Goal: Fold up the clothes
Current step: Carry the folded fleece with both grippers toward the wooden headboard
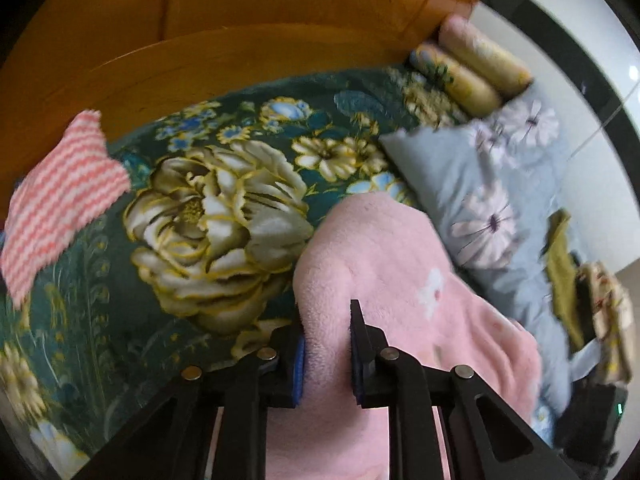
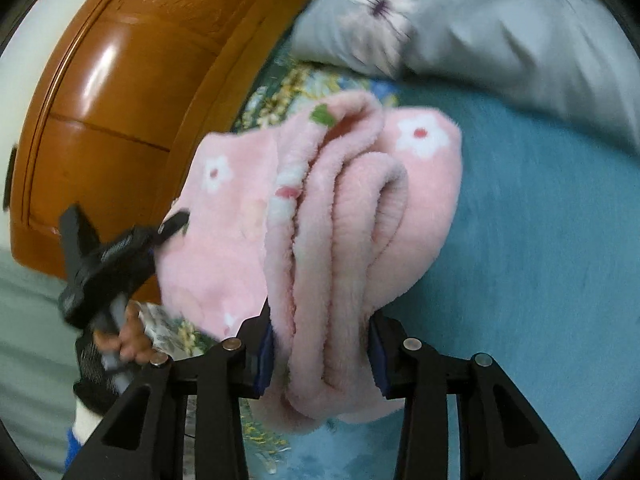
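Fleece garment (image 1: 400, 280), pink, hangs above the bed (image 1: 120, 300), pinched by my left tool (image 1: 327, 354) and bunched inside my right tool (image 2: 320, 354); I'd lower both edges evenly, aligned.

Soft, even indoor light in both views, no hard shadows. Bright glare streaks on the glossy wooden headboard (image 2: 100, 128) in the right wrist view. Motion blur smears the grey floral pillow (image 2: 460, 20) right of that headboard, and the far gripper below it. Left wrist view: headboard (image 1: 240, 8) soft, rolled bedding beside it blurred. Fisheye bends every edge; corners black.
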A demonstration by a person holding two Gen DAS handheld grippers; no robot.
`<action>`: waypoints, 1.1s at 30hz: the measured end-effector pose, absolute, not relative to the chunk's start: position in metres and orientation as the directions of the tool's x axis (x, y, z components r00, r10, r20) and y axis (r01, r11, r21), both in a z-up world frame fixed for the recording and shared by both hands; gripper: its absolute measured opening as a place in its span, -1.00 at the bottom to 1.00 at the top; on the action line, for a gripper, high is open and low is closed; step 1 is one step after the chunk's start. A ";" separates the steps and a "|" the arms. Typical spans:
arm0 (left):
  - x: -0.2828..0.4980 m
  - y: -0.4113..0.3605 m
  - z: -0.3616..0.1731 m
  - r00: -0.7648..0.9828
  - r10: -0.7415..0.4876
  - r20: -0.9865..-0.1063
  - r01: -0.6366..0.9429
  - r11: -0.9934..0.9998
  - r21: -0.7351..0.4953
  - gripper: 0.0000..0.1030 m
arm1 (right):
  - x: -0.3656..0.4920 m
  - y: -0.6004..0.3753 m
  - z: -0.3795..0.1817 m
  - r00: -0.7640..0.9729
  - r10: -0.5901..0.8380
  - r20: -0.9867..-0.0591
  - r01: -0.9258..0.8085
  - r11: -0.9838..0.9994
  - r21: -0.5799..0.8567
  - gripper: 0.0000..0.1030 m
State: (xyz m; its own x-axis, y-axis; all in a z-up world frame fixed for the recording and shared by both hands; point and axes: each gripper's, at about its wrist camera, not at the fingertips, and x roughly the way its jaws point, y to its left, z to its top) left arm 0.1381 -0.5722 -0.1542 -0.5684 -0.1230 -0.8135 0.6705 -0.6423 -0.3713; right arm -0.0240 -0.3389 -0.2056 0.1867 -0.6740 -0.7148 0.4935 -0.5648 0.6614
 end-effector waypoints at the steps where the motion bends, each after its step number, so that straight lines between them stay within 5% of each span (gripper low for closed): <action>1: 0.150 -0.568 -0.152 -0.573 -0.139 -0.807 0.683 -0.626 -0.377 -0.65 | -0.030 -0.349 -0.198 0.192 -0.669 -0.718 0.529 -0.545 0.650 -0.23; 14: 0.315 -0.490 -0.176 -0.542 -0.382 -0.749 0.840 -0.243 -0.485 -0.66 | -0.002 -0.486 -0.146 0.290 -0.506 -0.812 0.897 -0.153 0.415 -0.26; 21: 0.315 -0.493 -0.176 -0.572 -0.401 -0.716 0.817 -0.206 -0.538 -0.66 | -0.004 -0.524 -0.143 0.280 -0.473 -0.836 0.927 -0.095 0.364 -0.25; 26: 0.303 -0.499 -0.204 -0.534 -0.345 -0.772 0.844 -0.168 -0.509 -0.66 | -0.013 -0.528 -0.176 0.259 -0.399 -0.880 0.926 -0.155 0.343 -0.22; 33: 0.313 -0.507 -0.213 -0.560 -0.297 -0.773 0.827 -0.141 -0.544 -0.55 | -0.025 -0.521 -0.177 0.236 -0.418 -0.877 0.925 -0.181 0.335 -0.03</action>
State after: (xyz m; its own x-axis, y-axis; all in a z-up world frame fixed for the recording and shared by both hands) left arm 0.3133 -0.5067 -0.2126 -0.5598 -0.2972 -0.7735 0.8269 -0.1406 -0.5444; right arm -0.0246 -0.5210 -0.1767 0.2362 -0.4180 -0.8772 0.9246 -0.1810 0.3352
